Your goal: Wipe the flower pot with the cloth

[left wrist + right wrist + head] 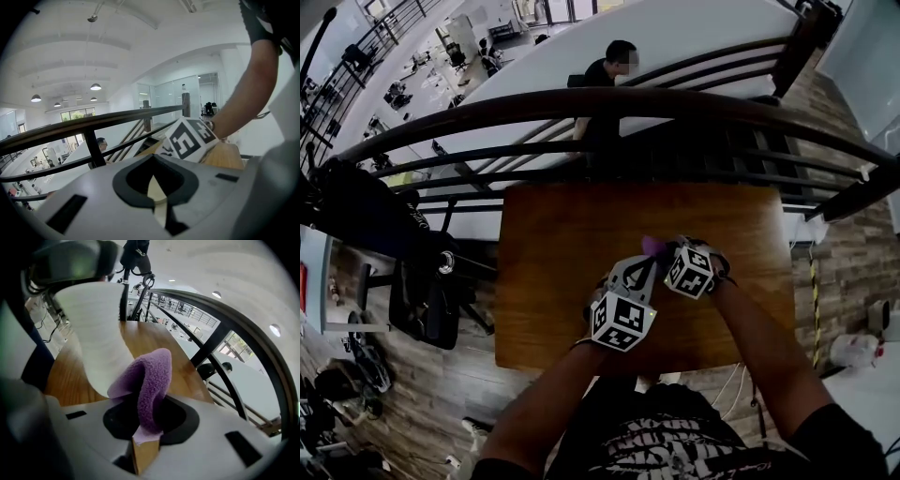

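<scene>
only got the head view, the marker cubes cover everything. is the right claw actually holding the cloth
observer: yes. In the right gripper view the right claw is clamped on a purple fleecy cloth, which loops up from between its jaws.
operator: and the pot, cant see it at all
observer: a white ribbed flower pot is right next to the cloth, above the wooden table. The cloth overlaps its lower side, but I can't confirm contact.
operator: whats holding it
observer: the left claw, it seems. The left gripper view shows a cream-white strip between its nearly closed jaws.
</scene>
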Motion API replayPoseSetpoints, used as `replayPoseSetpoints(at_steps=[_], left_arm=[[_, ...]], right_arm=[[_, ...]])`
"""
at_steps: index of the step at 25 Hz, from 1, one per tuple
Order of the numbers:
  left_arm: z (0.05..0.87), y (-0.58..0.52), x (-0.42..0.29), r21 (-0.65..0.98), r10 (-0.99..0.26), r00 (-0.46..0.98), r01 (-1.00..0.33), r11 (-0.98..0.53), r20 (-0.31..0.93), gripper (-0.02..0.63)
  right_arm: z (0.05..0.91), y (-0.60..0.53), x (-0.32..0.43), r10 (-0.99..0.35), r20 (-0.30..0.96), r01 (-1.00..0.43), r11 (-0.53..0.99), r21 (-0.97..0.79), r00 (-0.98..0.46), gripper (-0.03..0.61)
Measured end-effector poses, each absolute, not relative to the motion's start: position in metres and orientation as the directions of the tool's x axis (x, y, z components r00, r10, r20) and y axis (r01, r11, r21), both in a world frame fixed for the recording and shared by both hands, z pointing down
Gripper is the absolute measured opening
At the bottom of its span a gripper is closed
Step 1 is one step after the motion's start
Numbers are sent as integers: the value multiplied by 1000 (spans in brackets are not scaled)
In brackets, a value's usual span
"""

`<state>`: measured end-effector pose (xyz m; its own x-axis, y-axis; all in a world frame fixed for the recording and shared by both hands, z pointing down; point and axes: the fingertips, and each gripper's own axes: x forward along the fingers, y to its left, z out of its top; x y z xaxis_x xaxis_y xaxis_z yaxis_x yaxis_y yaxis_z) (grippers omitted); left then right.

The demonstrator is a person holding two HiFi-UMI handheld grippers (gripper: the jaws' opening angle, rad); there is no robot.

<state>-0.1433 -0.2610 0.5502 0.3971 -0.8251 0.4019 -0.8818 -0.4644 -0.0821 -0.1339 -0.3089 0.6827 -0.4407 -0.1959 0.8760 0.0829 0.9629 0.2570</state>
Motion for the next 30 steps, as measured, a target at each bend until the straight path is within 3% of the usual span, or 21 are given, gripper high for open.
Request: replayPoseSetpoints(at_steps=[7, 15, 20, 24, 30], left_arm=[[550, -260, -144, -74, -827, 398, -884, -461, 397, -2], [550, -260, -148, -46, -835, 399, -893, -448, 379, -2], [543, -258, -145, -59, -849, 387, -899, -434, 360, -2], [517, -251, -149, -14, -884, 349, -928, -372, 310, -2], [485, -227, -120, 31, -910, 343, -938, -345, 233, -2]], right_arm=[[693, -233, -95, -91, 898, 151, 974, 171, -430, 66], [693, -156, -159, 33, 843, 119, 992, 37, -536, 67], [688, -140, -153, 39, 828, 81, 997, 8, -560, 67], [678, -153, -119, 1, 804, -47, 998, -36, -595, 67], [651, -196, -49, -166, 745, -325, 943, -71, -646, 67]])
